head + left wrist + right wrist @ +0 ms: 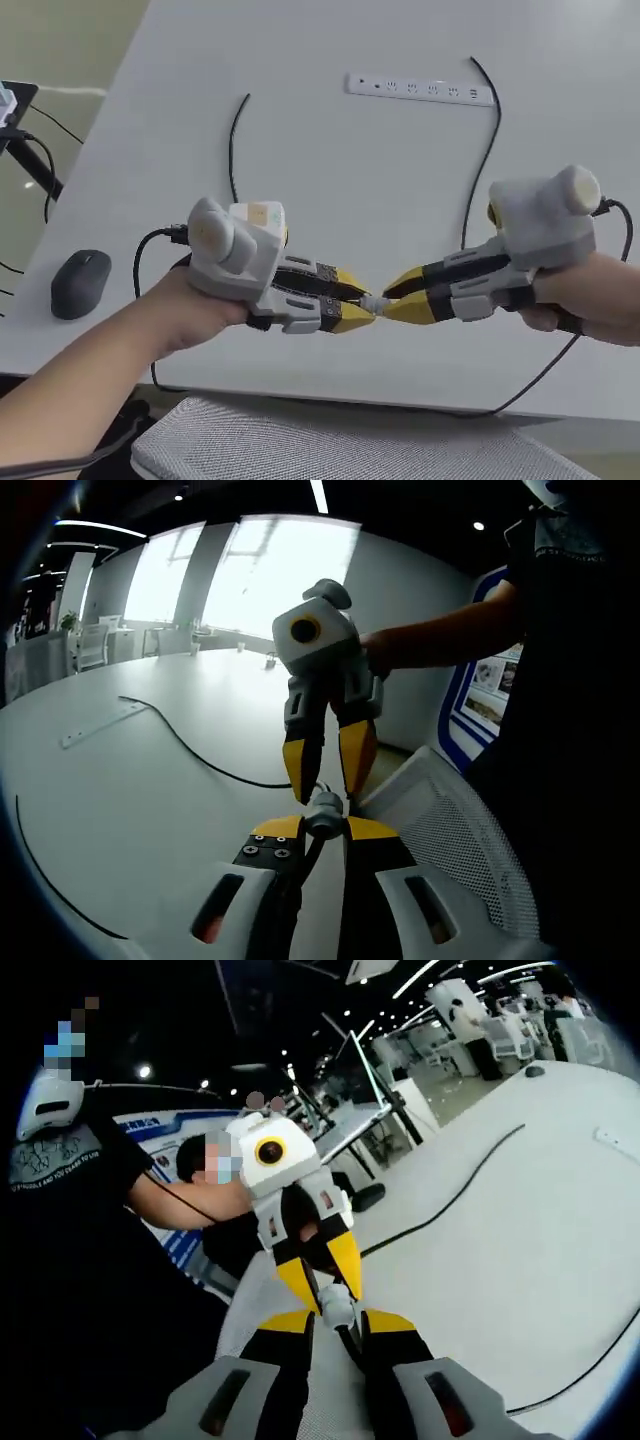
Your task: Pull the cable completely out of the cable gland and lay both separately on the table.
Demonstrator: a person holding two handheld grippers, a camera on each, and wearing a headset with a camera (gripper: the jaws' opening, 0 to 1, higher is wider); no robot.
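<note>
Both grippers meet tip to tip in the air above the table's (330,170) near edge. The left gripper (360,306) reaches in from the table's left side and the right gripper (393,297) from its right. Between their yellow jaw tips sits the small pale-grey cable gland (323,812), held clear of the table surface.

In the left gripper view the left jaws are drawn in on either side of the gland, and the right jaws come down onto its far end. Each pair is clenched on the gland. A thin black cable (312,852) runs from the gland back between the left jaws. The right gripper view shows it passing on between the right jaws too, so the cable is still threaded through the gland.

A person's left hand (190,305) and right hand (585,290) grasp the gripper bodies.

A white power strip (420,89) lies on the table's far part, its black lead (485,150) trailing toward the near edge. Another loose black wire (232,150) lies on the table's left half, and a dark computer mouse (80,283) rests by the table's left edge. A grey mesh chair (300,440) stands below the table's near edge.
</note>
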